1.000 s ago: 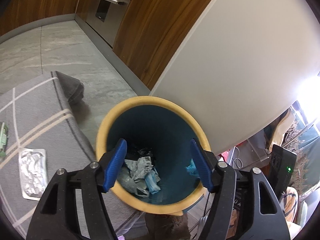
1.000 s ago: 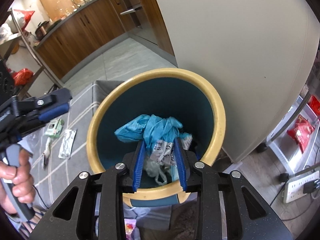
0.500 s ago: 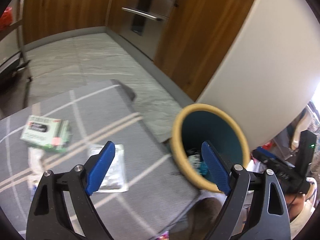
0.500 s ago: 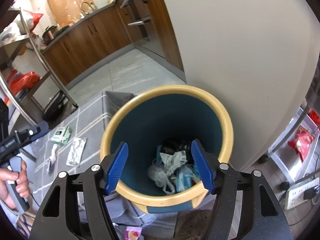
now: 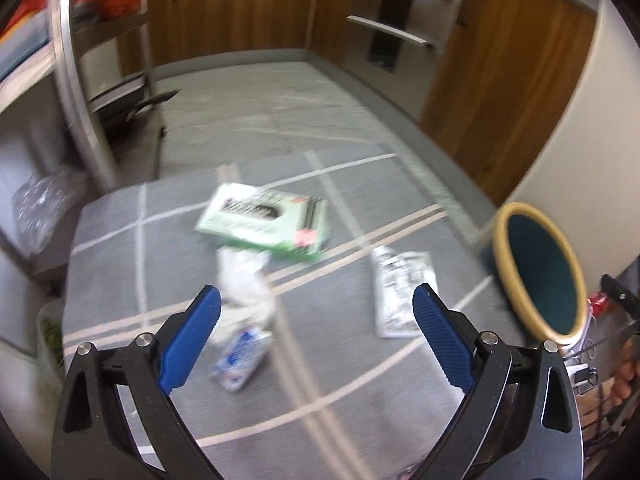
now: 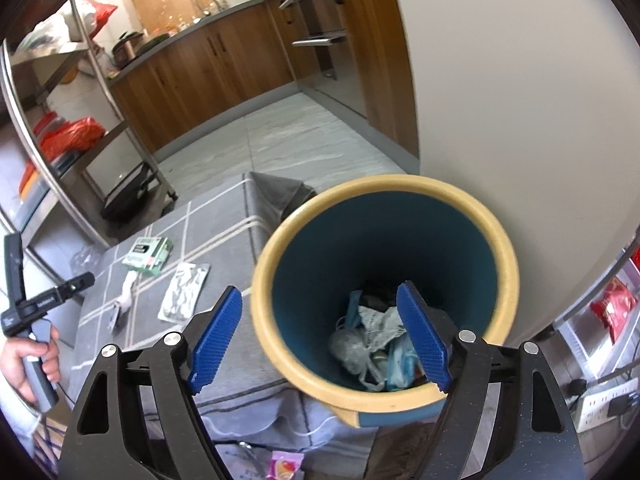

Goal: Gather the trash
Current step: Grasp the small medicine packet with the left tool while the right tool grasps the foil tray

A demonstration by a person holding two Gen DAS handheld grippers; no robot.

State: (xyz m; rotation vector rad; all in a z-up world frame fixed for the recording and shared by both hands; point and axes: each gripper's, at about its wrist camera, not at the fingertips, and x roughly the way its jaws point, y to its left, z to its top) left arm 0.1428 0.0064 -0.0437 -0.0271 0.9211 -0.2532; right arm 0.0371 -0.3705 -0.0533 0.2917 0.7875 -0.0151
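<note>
The left gripper hangs wide open and empty over a grey checked mat where trash lies scattered — a green box, a crumpled white tissue, a small wrapper and a silver blister pack. The right gripper, jaws also spread with nothing between them, sits above the yellow-rimmed bin, which holds crumpled wrappers and blue scraps at its bottom and stands at the mat's edge beside a white wall.

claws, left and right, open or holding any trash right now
Left claw: open, holding nothing, above the trash on the grey mat.
Right claw: open, holding nothing, over the bin.
</note>
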